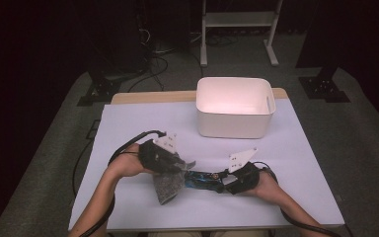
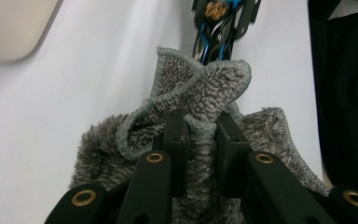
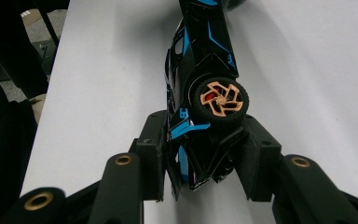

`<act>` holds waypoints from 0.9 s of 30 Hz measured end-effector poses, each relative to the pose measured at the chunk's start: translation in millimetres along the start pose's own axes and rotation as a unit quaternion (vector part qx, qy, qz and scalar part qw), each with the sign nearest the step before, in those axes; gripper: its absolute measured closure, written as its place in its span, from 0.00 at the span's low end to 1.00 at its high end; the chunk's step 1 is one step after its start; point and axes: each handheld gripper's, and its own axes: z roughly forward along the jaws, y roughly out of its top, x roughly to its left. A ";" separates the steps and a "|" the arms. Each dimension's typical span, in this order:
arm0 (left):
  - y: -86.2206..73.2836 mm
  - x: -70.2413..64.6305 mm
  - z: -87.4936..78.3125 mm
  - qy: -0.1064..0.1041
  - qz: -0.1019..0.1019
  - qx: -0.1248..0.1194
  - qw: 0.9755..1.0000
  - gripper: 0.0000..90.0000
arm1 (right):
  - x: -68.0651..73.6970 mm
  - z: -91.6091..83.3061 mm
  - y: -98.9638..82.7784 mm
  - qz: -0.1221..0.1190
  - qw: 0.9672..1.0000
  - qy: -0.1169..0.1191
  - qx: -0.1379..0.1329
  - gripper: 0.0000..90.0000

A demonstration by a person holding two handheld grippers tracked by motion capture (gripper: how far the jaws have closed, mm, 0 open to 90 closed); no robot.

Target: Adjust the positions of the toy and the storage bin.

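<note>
A black and blue toy car [image 3: 200, 56] with a gold-spoked wheel [image 3: 220, 99] lies on its side over the white table, and my right gripper [image 3: 204, 154] is shut on its rear end. From above the toy car [image 1: 205, 179] stretches between both hands, with the right gripper [image 1: 227, 181] at its right end. A fuzzy grey cloth [image 2: 200, 88] is pinched in a fold between the jaws of my left gripper [image 2: 200, 135], which is shut on it. The cloth [image 1: 168, 185] hangs down to the table at the car's left end, under the left gripper [image 1: 176, 167].
A white plastic bin [image 1: 234, 106] stands at the back of the table [image 1: 128, 123], right of centre. Cables trail from both grippers off the front edge. Dark stands and a white frame sit on the floor beyond the table.
</note>
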 end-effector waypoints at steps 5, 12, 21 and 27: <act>29.5 -4.1 21.9 -0.020 0.034 0.006 0.999 0.86 | 0.0 0.0 -0.2 0.000 1.000 0.000 -0.001 0.64; 59.5 -7.7 46.1 -0.042 0.069 0.009 0.997 0.86 | -0.1 0.2 -0.4 -0.001 1.000 0.000 -0.001 0.64; 72.4 -10.6 72.3 -0.059 0.074 0.021 0.995 0.86 | 0.2 0.4 -0.2 0.000 1.000 0.000 -0.001 0.64; 67.0 -9.1 68.8 -0.055 0.070 0.027 0.996 0.86 | 0.2 0.4 -0.2 0.000 1.000 0.000 -0.001 0.64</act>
